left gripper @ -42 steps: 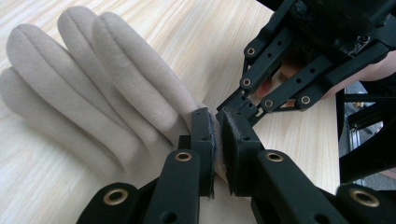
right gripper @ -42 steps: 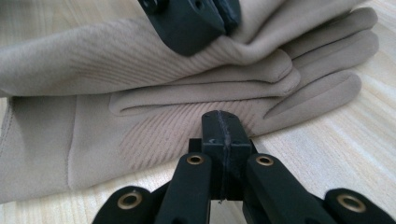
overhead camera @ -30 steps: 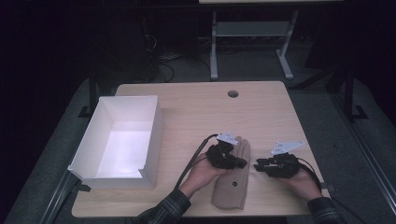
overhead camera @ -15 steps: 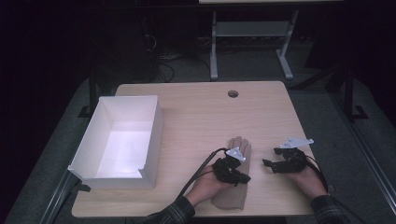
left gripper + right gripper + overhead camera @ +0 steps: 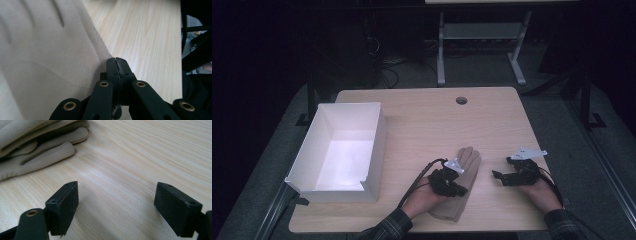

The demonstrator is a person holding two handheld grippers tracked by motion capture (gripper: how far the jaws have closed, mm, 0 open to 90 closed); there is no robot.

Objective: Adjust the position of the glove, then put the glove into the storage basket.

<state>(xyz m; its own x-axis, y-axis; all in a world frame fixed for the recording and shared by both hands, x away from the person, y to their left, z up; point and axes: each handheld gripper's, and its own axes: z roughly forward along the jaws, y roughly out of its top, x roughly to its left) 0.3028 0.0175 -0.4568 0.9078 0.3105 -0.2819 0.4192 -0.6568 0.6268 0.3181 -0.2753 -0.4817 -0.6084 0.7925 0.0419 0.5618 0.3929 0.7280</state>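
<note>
So the beige fabric glove (image 5: 460,186) is lying flat near the front edge of the light wooden table (image 5: 427,120), fingers pointing toward 12 o'clock. The left gripper (image 5: 456,189) sits right on it, jaws pressed together at the glove's edge; can't tell if any fabric is pinched. The right gripper (image 5: 499,176) is at the glove's 3 o'clock, just beside it, jaws just been opening, wide apart with nothing between them. The white open cardboard box (image 5: 341,150) is over at 9 o'clock.

The left hand-held gripper (image 5: 451,181) and hand hide the middle of the glove (image 5: 462,172).
</note>
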